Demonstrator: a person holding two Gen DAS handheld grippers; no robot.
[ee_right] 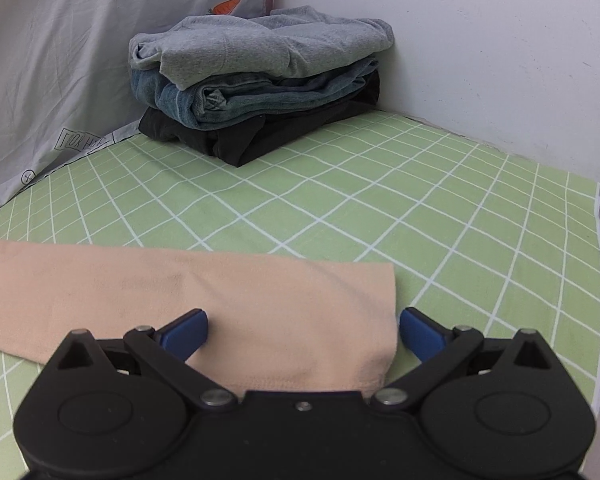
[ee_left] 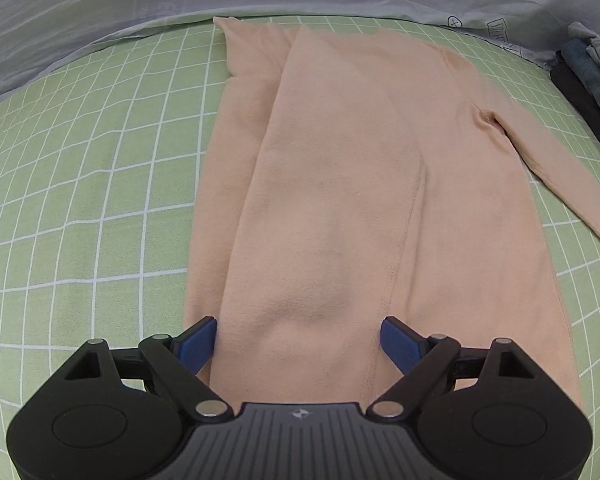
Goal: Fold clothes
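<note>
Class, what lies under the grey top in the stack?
Under the grey top lie folded jeans, then a black garment on the bed. Anything deeper inside the stack is covered.

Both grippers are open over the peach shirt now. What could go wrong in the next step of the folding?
1. The right hand-held gripper straddles the end of the sleeve with jaws wide open; closing may catch only the top layer, or the green checked sheet too.
2. The left hand-held gripper is open over the peach shirt, whose left side is already folded in; a careless pull could undo that fold.
3. The sleeve, swung wide, might brush the stack of folded clothes.
</note>
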